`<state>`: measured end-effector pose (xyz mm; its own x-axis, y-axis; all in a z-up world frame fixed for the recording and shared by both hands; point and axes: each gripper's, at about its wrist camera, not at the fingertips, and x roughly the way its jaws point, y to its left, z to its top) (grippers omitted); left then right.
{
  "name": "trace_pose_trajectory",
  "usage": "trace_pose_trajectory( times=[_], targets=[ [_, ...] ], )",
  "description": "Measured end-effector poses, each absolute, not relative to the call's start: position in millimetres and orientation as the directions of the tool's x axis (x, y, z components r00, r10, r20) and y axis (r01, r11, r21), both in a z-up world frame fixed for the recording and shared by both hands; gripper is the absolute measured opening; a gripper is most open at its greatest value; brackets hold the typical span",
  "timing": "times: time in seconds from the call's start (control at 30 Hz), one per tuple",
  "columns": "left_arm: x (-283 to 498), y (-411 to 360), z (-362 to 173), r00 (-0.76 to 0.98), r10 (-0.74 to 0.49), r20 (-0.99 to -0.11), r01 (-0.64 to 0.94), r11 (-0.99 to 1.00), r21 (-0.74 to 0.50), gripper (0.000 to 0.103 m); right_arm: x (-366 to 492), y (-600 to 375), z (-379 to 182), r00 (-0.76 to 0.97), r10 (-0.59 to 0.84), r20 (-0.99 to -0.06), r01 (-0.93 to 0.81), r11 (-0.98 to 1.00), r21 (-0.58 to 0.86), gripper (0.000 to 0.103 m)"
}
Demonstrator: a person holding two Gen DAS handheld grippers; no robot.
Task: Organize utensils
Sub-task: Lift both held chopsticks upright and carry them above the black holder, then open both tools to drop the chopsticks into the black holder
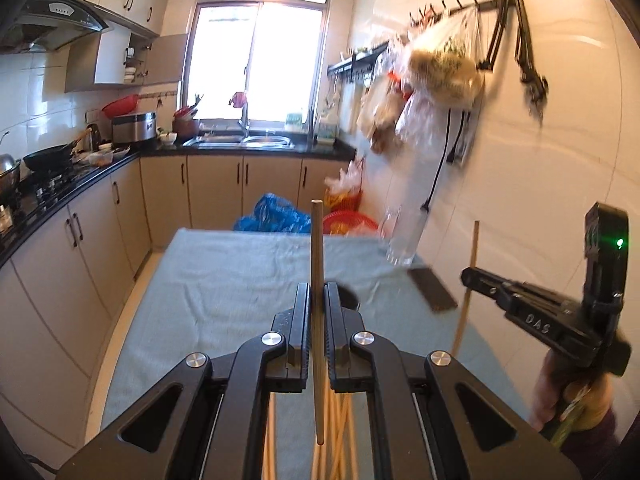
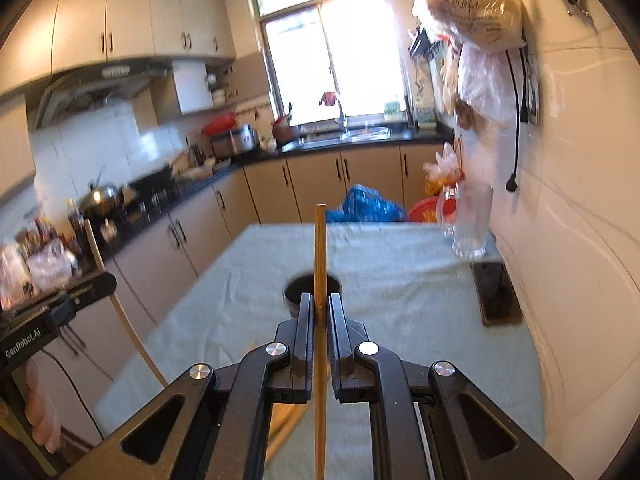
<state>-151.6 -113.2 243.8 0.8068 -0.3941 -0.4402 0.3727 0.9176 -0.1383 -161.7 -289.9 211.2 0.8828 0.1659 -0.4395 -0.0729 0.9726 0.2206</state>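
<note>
My left gripper (image 1: 318, 296) is shut on a wooden chopstick (image 1: 317, 248) that stands upright above the table. Several more chopsticks (image 1: 340, 440) lie below it near the table's front edge. My right gripper (image 2: 320, 306) is shut on another upright chopstick (image 2: 320, 248). It also shows at the right of the left wrist view (image 1: 470, 274), gripping its chopstick (image 1: 474, 240). The left gripper (image 2: 108, 280) appears at the left of the right wrist view with its chopstick (image 2: 94, 240). A dark round cup (image 2: 300, 286) sits on the table just beyond the right gripper's fingertips.
A blue-grey cloth (image 1: 224, 280) covers the table. A tall clear glass (image 2: 470, 224) and a dark flat rectangular board (image 2: 498, 294) are at the far right by the tiled wall. Kitchen counters (image 1: 60, 188) run along the left. Bags (image 1: 440, 68) hang on the wall.
</note>
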Motion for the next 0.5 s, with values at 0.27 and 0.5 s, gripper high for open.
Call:
trace_pose_trajectory(
  times=[0.27,0.5],
  targets=[
    [-75.2,-140.6,287.3,0.854,-0.386,-0.348,0.347,0.922,-0.17,0.006,-95.1,-295.9,245.7,0.95,0.152,-0.272,-0.055,0.941,0.334,0.008],
    [-8.0,-167.3,277.2,0.856,-0.386,-0.343,0.336,0.921,-0.198,0.006,-36.8,-297.3,242.5,0.968,0.094,-0.234,-0.011,0.942,0.336,0.008]
  ],
)
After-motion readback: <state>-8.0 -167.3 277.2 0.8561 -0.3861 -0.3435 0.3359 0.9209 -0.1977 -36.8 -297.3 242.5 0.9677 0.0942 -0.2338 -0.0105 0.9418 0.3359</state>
